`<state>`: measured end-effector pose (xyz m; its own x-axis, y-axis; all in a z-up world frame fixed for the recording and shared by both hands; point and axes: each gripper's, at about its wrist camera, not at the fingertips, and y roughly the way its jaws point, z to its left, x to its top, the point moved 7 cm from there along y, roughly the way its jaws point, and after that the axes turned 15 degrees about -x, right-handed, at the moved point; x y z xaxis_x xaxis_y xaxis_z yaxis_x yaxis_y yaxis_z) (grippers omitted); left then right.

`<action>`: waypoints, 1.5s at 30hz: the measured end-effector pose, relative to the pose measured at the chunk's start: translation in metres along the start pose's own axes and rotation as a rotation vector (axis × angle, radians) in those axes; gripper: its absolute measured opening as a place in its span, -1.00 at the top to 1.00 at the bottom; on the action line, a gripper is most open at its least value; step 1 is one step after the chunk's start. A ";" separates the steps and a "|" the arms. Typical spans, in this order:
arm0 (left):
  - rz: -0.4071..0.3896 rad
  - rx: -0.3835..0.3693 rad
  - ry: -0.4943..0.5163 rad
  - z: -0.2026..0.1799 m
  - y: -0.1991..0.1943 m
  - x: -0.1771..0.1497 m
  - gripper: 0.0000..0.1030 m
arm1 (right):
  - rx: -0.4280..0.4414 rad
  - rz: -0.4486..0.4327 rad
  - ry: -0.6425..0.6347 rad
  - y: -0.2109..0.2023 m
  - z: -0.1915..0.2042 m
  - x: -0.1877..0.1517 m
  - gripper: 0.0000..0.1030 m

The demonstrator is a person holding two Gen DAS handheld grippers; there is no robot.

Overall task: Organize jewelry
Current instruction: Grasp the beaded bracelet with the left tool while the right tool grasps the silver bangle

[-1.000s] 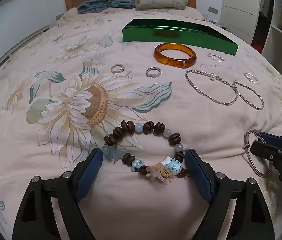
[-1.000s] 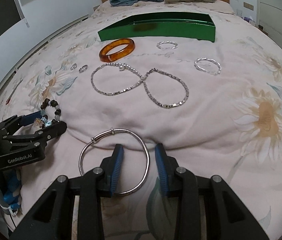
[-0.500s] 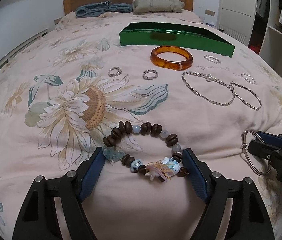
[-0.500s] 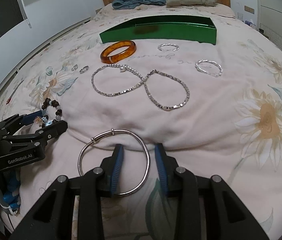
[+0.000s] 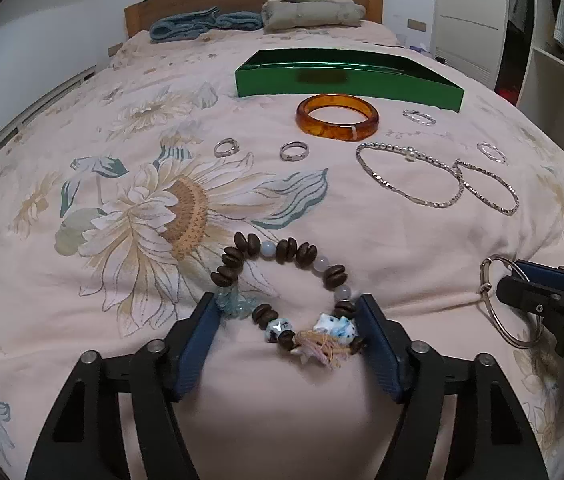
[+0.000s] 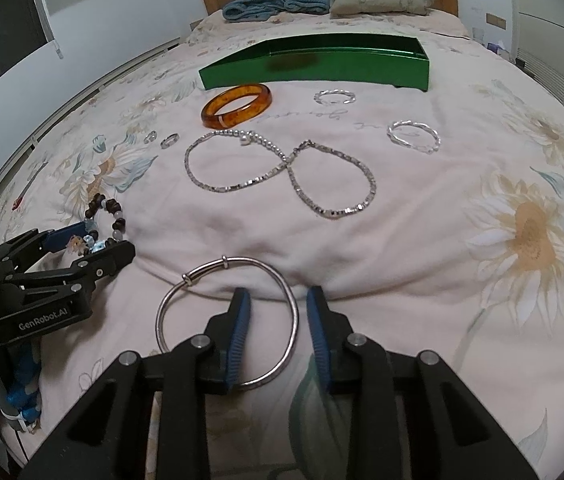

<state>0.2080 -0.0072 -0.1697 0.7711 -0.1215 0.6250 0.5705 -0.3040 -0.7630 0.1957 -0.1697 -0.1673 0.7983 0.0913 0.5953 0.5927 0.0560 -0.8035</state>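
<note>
The left tool has just been closing around the near side of the beaded bracelet; its blue pads now touch the beads on both sides, the left one at the pale blue chips, the right one beside the painted bead and tassel, though I cannot tell that they press yet. The right tool has also been narrowing, its jaws still apart and straddling the wire of the silver bangle, one pad inside the hoop and one outside, neither plainly on the metal.

Both pieces lie on the floral duvet, well short of the green box, the beaded bracelet to the box's near left and the silver bangle to its near right.

What could go wrong, to my eye: the beads sit on a stretchy loop, so a squeeze across it may fold the bracelet or let it spring out sideways, and the tassel could be caught while the beads slip free. The bangle's wire is thin and smooth; pinched off-centre it may swivel, or the pads may gather duvet with it. Nearer the box, the silver chain necklace, amber bangle and small rings lie across the way and could be dragged.
</note>
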 end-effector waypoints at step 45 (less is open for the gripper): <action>-0.033 -0.067 0.017 -0.027 -0.056 -0.027 0.65 | -0.035 -0.020 0.069 -0.067 -0.002 -0.044 0.92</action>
<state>0.1478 -0.0129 -0.1397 0.7470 -0.1258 0.6528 0.5750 -0.3706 -0.7294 0.1210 -0.1798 -0.1397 0.7913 0.0217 0.6111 0.6107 0.0219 -0.7915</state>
